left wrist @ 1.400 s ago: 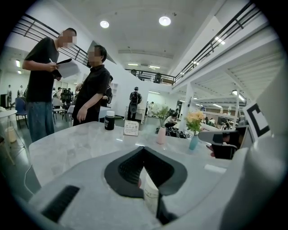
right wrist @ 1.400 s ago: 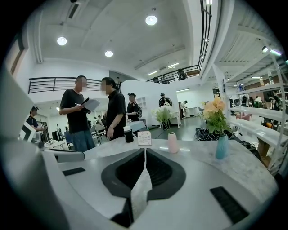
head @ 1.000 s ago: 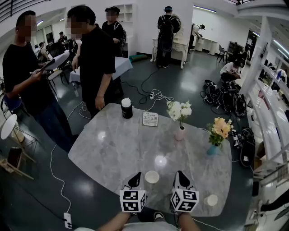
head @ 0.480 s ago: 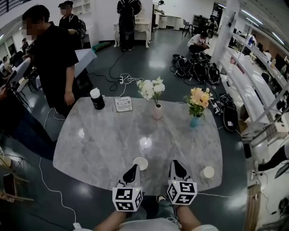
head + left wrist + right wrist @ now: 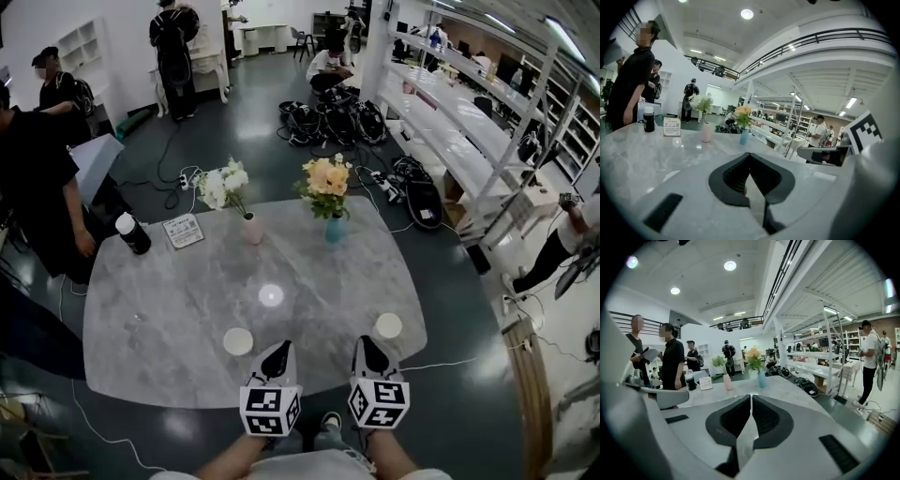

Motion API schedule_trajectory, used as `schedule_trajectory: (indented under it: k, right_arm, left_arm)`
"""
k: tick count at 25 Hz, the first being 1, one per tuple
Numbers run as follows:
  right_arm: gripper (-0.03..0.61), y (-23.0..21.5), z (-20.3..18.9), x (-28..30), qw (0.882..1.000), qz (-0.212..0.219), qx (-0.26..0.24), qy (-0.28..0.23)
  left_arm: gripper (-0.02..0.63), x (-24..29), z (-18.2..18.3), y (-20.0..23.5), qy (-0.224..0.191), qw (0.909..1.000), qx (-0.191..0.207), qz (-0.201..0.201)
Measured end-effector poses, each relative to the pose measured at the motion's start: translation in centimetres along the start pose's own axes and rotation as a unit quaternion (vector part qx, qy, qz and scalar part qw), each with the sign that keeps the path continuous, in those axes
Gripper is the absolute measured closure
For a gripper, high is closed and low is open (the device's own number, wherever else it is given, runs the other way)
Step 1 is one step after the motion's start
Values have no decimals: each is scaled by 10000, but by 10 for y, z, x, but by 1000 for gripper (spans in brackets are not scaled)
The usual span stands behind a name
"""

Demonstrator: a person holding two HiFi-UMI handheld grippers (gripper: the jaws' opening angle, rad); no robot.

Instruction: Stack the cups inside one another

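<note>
- Head view: the left hand-held gripper (image 5: 277, 352) and right hand-held gripper (image 5: 369, 345) are both closed and empty over the bench (image 5: 169, 309) edge.
- The left cup (image 5: 238, 341) and right cup (image 5: 388, 325) flank them, well apart.
- Best next: open wide and pinch one rim squarely.

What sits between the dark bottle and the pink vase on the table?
A small printed card sits between the bottle and the pink vase; the head view shows it.

Worktop (image 5: 169, 309) grey with white marbling; left cup (image 5: 238, 341) at six o'clock and right cup (image 5: 388, 325) at four, cream; pink vase (image 5: 252, 229), teal vase (image 5: 334, 230).
</note>
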State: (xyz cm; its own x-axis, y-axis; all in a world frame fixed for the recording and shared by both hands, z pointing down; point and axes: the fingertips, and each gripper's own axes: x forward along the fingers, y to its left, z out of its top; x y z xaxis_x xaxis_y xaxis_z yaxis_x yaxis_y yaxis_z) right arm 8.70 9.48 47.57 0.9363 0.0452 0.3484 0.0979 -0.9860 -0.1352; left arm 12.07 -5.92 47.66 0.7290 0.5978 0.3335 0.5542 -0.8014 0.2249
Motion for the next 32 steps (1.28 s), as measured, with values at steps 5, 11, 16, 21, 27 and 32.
schedule_trajectory:
  k: [5,11,16,21,27,32]
  right_arm:
    - [563,-50,-6,-19,9995,-226,202,24]
    - [561,-85,-28,-37,9983,-473,339,89]
    - [561,-98,-47,-42,9960,-682,539,220]
    - [561,-110,-59,-40,9952,-748,555,308]
    - [560,-119,-79,-36,9942,-768,575,493]
    - [537,-126,-95,-29,9929,-782,658,603]
  left_arm:
    - [617,23,-14,-47,246,9994,173,-189]
    - [617,35,-45,-80,584,9973,240,-370]
    - [617,44,-61,-90,807,9951,317,-476]
    - [617,58,-71,-93,889,9944,308,-490]
    - [617,73,-89,-97,1046,9927,278,-525]
    - [617,80,-106,-95,1174,9912,274,-551]
